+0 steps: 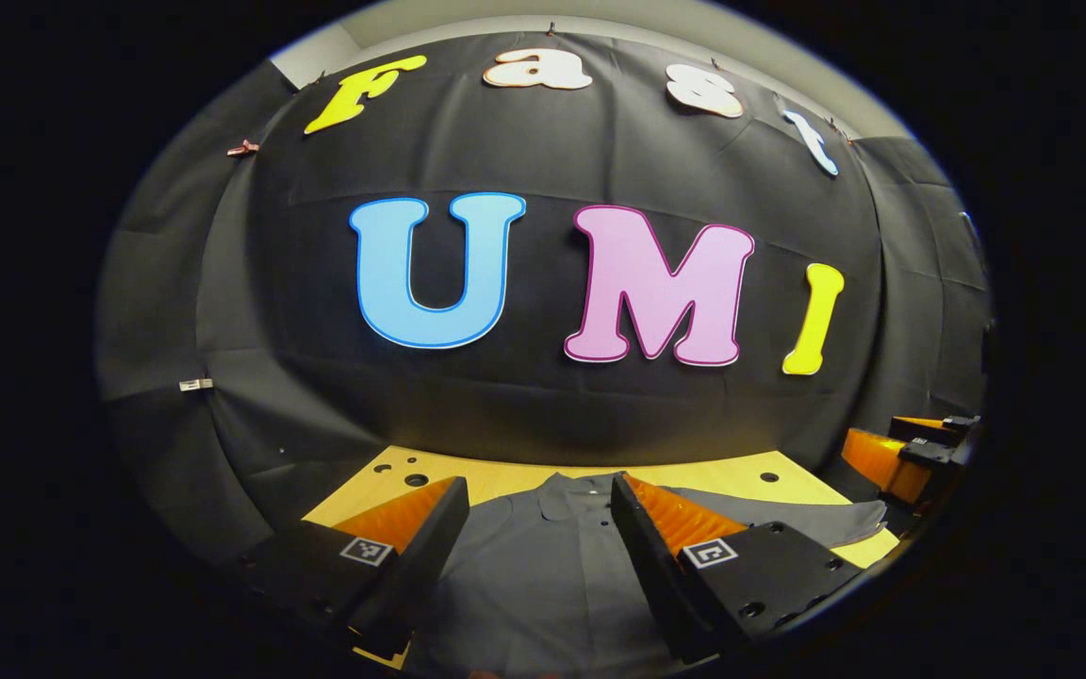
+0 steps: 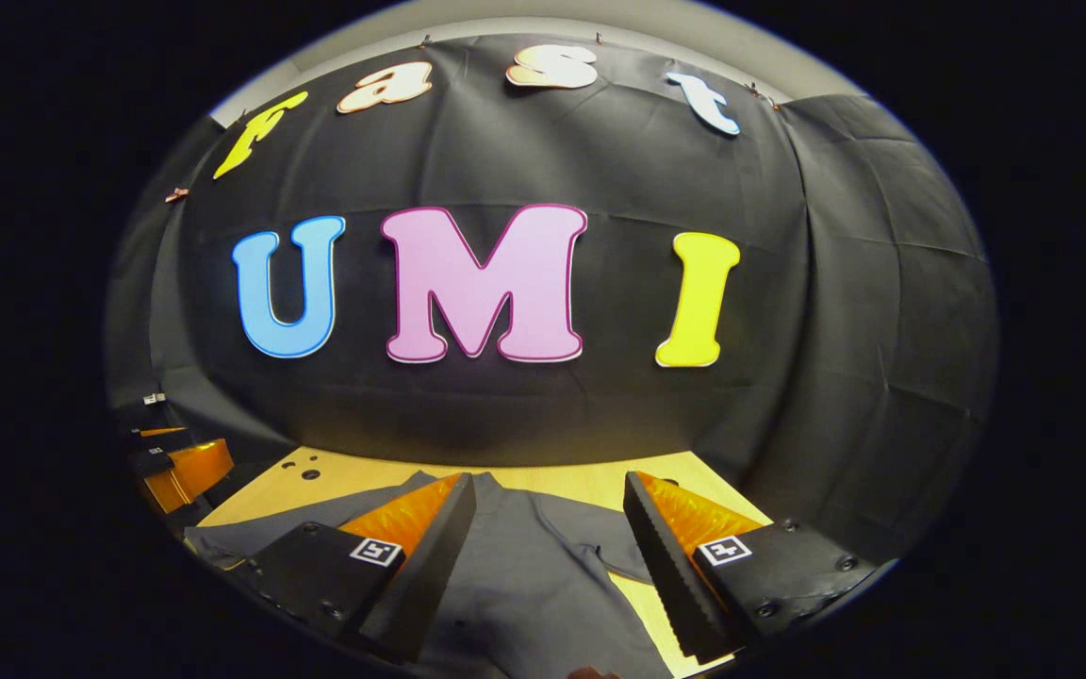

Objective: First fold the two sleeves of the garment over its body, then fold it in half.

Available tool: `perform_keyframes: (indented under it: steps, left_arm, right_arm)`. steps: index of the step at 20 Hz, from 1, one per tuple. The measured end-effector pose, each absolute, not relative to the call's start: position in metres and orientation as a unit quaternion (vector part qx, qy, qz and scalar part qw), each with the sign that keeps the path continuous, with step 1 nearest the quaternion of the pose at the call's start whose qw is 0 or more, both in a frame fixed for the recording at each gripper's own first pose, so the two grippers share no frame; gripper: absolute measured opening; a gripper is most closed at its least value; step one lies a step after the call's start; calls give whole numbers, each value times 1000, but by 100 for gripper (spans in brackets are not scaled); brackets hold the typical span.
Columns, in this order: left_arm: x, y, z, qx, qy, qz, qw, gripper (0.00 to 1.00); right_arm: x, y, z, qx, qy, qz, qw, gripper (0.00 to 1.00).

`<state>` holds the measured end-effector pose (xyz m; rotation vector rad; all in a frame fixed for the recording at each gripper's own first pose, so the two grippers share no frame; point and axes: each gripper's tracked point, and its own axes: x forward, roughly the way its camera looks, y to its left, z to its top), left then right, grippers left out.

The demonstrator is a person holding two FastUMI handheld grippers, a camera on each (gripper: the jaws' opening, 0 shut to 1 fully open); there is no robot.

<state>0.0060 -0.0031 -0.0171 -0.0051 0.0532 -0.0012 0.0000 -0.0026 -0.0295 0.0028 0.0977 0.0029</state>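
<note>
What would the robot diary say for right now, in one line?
left gripper: open, above shirt | right gripper: open, above shirt | shirt: flat on table, sleeves unfolded | folds: none yet

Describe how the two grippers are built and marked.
The left gripper and the right gripper are built alike: two wedge-shaped fingers on blocky bases with screw holes. Each finger's inner face is ribbed with saw-tooth ridges, and each base bears a small square black-and-white tag. I see no cables or sleeves.
</note>
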Motion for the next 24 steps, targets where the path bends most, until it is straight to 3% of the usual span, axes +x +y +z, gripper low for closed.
perform_keyframes:
  steps: [12,17,24]
  left_arm:
    - [-8,-23,-27,21,34,-5,999,96]
    - [-3,-41,-25,39,20,-20,999,96]
    - [8,-40,-39,11,34,20,999,96]
  right_arm:
    - [-6,7,-45,-7,62,33,998,98]
    - [3,-34,-60,6,82,-13,996,98]
    - [16,-111,-100,37,131,-87,987,98]
